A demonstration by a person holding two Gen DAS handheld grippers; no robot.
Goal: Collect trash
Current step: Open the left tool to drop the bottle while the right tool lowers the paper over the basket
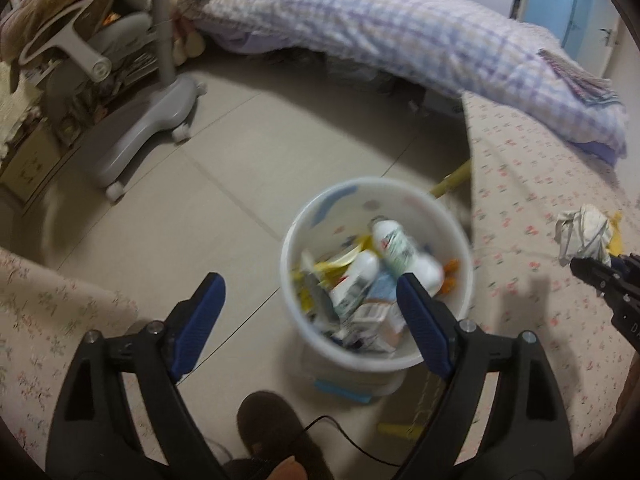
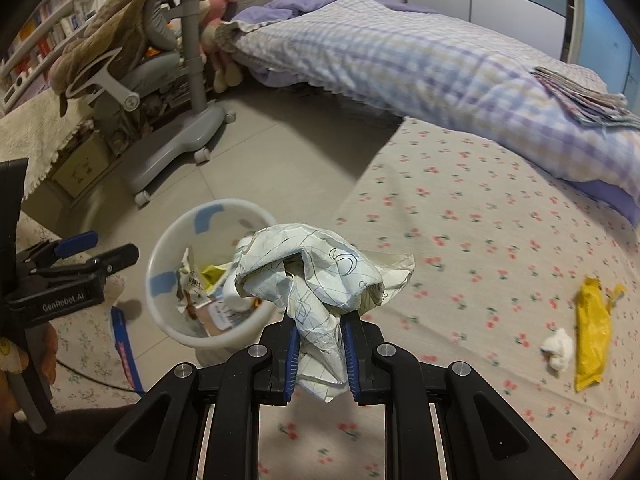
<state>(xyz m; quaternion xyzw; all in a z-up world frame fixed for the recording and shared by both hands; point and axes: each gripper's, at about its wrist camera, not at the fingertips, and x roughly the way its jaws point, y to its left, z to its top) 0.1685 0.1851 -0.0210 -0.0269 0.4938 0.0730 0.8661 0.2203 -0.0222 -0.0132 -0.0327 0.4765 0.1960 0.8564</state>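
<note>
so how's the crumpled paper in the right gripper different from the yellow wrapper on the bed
The crumpled paper is white with pen lines, balled up, and clamped in the right gripper. The yellow wrapper is plain yellow, lies long and fairly flat, and rests loose on the bed sheet. Both are trash not yet in the bin.

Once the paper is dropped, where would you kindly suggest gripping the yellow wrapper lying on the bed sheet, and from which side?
Grip the yellow wrapper across its narrow width near the middle, probably coming from above. It lies flat and elongated on the floral bed sheet, so the long edges suit the claw. Stay clear of the white tissue wad close beside its left edge.
</note>
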